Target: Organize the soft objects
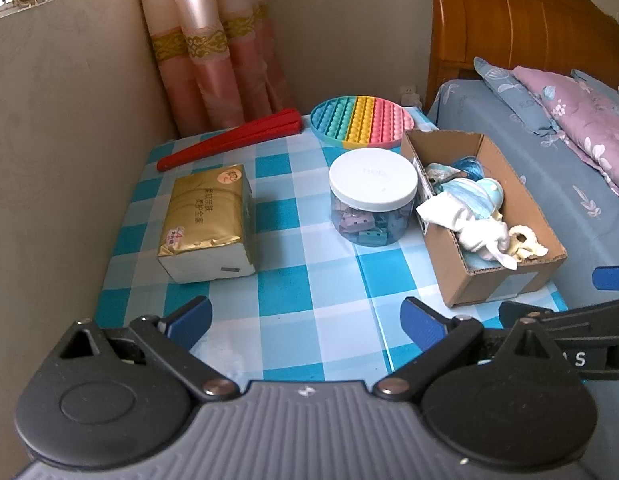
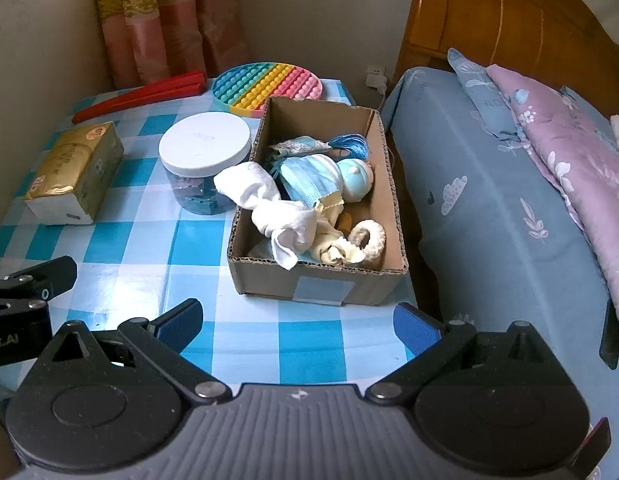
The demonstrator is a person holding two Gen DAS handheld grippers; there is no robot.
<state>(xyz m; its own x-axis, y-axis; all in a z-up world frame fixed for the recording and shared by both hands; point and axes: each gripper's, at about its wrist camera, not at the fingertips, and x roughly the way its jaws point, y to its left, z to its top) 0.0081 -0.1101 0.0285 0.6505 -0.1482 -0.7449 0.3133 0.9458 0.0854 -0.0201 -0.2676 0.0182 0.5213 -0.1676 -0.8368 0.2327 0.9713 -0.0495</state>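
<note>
A cardboard box (image 2: 321, 284) (image 1: 497, 280) stands on the checked table near the bed. It holds soft things: a white cloth (image 2: 269, 208) (image 1: 465, 220) draped over its left wall, a blue face mask (image 2: 309, 180), a pale blue ball (image 2: 355, 180), a cream knitted ring (image 2: 367, 236) and blue thread (image 2: 351, 142). My right gripper (image 2: 297, 326) hangs open over the table's front edge, just short of the box, empty. My left gripper (image 1: 307, 320) is open too, nothing in it, left of the box at the front.
On the blue-and-white checked table (image 1: 285, 280) lie a gold tissue pack (image 1: 207, 220), a clear jar with a white lid (image 1: 371, 196), a round rainbow pop mat (image 1: 361, 120) and a red folded fan (image 1: 229, 140). A wall is at left; a bed (image 2: 489, 200) is at right.
</note>
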